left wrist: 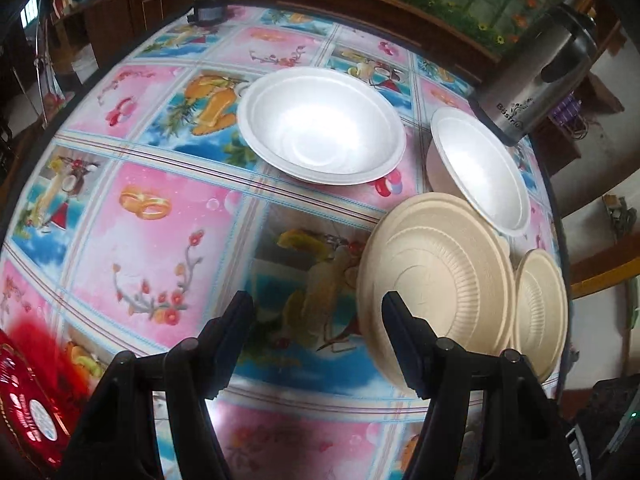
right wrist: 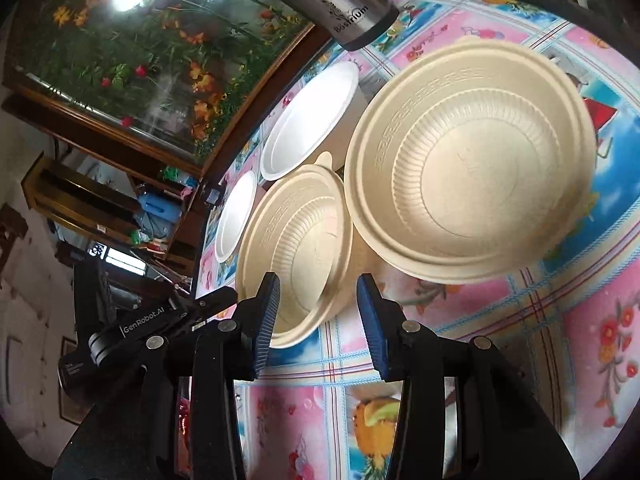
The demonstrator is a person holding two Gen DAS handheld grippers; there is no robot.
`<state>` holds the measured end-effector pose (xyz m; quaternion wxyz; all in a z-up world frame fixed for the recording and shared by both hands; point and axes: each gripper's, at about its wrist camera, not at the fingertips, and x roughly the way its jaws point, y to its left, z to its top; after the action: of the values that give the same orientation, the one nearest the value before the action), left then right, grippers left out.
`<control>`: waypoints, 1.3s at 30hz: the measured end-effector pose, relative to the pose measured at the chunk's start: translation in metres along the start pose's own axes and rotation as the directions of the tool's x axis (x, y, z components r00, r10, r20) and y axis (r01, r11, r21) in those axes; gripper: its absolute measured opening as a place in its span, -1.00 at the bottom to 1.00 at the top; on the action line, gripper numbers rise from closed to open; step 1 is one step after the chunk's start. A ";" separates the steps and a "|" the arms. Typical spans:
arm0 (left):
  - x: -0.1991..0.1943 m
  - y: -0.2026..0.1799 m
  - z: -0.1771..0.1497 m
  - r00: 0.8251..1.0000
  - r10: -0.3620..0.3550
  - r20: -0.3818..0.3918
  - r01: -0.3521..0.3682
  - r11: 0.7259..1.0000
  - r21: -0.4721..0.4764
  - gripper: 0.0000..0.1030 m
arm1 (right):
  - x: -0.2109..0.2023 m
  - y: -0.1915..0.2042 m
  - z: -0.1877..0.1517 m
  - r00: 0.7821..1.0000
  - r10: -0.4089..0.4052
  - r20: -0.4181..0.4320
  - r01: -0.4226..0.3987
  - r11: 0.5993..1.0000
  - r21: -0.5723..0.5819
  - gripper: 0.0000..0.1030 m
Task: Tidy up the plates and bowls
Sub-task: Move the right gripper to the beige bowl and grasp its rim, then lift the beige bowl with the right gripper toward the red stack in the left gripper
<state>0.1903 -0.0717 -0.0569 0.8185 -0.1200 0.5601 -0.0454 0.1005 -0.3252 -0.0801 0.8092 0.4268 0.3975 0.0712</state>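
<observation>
Two white foam dishes and two beige ribbed dishes stand on a flowery tablecloth. In the left wrist view a wide white plate [left wrist: 322, 126] sits mid-table, a white bowl [left wrist: 482, 170] to its right, a large beige bowl [left wrist: 434, 276] in front of that and a smaller beige bowl [left wrist: 540, 312] at the far right. My left gripper [left wrist: 316, 316] is open and empty, its right finger at the large beige bowl's near rim. In the right wrist view my right gripper [right wrist: 318, 300] is open and empty around the near rim of the smaller beige bowl [right wrist: 296, 248], beside the large beige bowl [right wrist: 472, 160].
A steel thermos [left wrist: 540, 76] stands at the table's far right edge, also in the right wrist view [right wrist: 344, 4]. A red object [left wrist: 28, 400] lies at the near left. A dark small object [left wrist: 208, 10] sits at the far edge. Wooden cabinets surround the table [left wrist: 160, 208].
</observation>
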 end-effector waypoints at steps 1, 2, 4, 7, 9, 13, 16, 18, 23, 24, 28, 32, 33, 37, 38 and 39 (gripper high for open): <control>0.001 -0.001 0.001 1.000 -0.009 -0.005 0.009 1.000 -0.004 0.30 | 0.002 0.000 0.001 1.000 0.000 -0.003 0.000 1.000 0.004 -0.22; 0.002 -0.003 0.002 1.000 -0.015 -0.009 0.015 1.000 -0.003 0.30 | 0.004 0.000 0.003 1.000 -0.005 -0.004 0.005 1.000 0.009 -0.22; 0.005 -0.007 0.004 1.000 -0.020 -0.015 0.020 1.000 0.005 0.30 | 0.006 0.000 0.004 1.000 -0.004 -0.006 0.004 1.000 0.018 -0.22; 0.010 -0.014 0.006 0.999 -0.026 -0.023 0.026 1.000 0.016 0.30 | 0.010 -0.001 0.006 1.000 -0.004 -0.009 0.004 0.999 0.032 -0.22; 0.014 -0.019 0.008 0.999 -0.031 -0.031 0.032 0.999 0.023 0.30 | 0.012 -0.001 0.008 1.000 -0.012 -0.010 0.012 0.999 0.038 -0.22; 0.022 -0.024 0.009 0.998 -0.036 -0.047 0.037 0.999 0.029 0.30 | 0.016 -0.003 0.008 0.999 -0.028 -0.017 0.029 0.998 0.053 -0.22; 0.024 -0.026 0.008 0.998 -0.038 -0.042 0.040 0.999 0.031 0.30 | 0.016 -0.005 0.008 0.999 -0.042 -0.014 0.042 0.997 0.059 -0.22; 0.024 -0.026 0.008 0.999 -0.038 -0.039 0.040 0.999 0.036 0.28 | 0.016 -0.006 0.008 0.999 -0.044 -0.013 0.045 0.997 0.065 -0.22; 0.026 -0.026 0.008 0.999 -0.028 -0.027 0.029 0.999 0.043 0.22 | 0.018 -0.007 0.009 0.998 -0.066 -0.005 0.066 0.996 0.067 -0.26; 0.027 -0.026 0.007 0.999 -0.026 -0.025 0.028 0.999 0.047 0.10 | 0.018 -0.008 0.008 0.997 -0.075 -0.004 0.076 0.995 0.063 -0.34; 0.031 -0.027 0.006 0.999 -0.028 -0.041 0.030 0.998 0.061 -0.32 | 0.021 -0.009 0.007 0.997 -0.080 -0.010 0.080 0.995 0.059 -0.58; 0.031 -0.028 0.004 0.999 -0.026 -0.039 0.029 0.997 0.073 -0.59 | 0.020 -0.004 0.006 0.996 -0.090 0.005 0.090 0.996 0.024 -0.76; 0.031 -0.028 0.004 0.999 -0.023 -0.036 0.025 0.996 0.080 -0.65 | 0.021 -0.002 0.006 0.996 -0.093 0.005 0.093 0.996 0.017 -0.77; 0.029 -0.029 0.003 1.000 -0.010 -0.025 0.012 0.996 0.092 -0.71 | 0.022 -0.001 0.005 0.996 -0.093 0.002 0.093 0.996 0.003 -0.77; 0.029 -0.028 0.003 1.000 -0.004 -0.022 0.006 0.996 0.093 -0.73 | 0.022 -0.001 0.005 0.996 -0.094 0.001 0.094 0.996 0.000 -0.77; 0.029 -0.028 0.002 1.000 -0.003 -0.021 0.005 0.996 0.092 -0.76 | 0.023 0.000 0.006 0.996 -0.093 0.000 0.093 0.996 -0.002 -0.77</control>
<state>0.2046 -0.1042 -0.0757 0.8171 -0.0827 0.5658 -0.0742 0.1199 -0.3185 -0.0917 0.8120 0.4071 0.4169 0.0341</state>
